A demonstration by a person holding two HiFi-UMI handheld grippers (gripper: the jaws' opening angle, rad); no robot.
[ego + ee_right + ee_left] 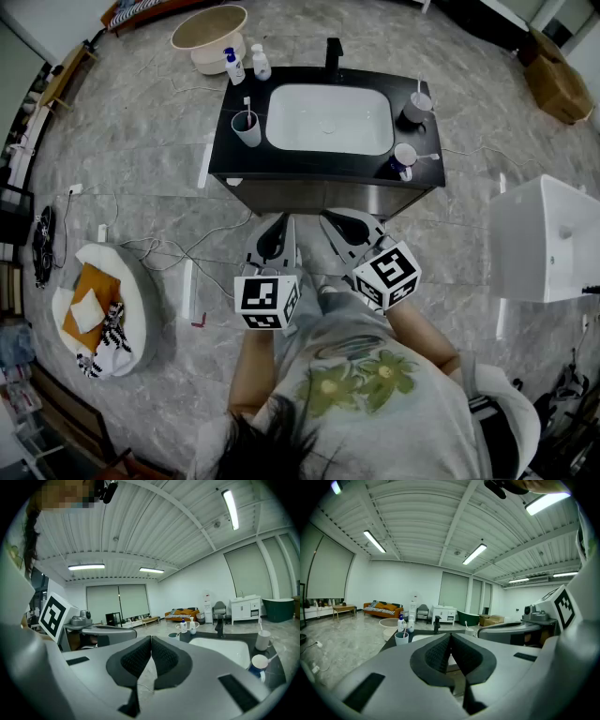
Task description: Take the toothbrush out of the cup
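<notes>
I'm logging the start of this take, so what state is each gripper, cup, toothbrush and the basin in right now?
left gripper: shut, empty
right gripper: shut, empty
left cup: upright, holding the toothbrush
toothbrush: standing in the left cup
rear right cup: upright, a brush in it
front right cup: upright
basin: empty
</notes>
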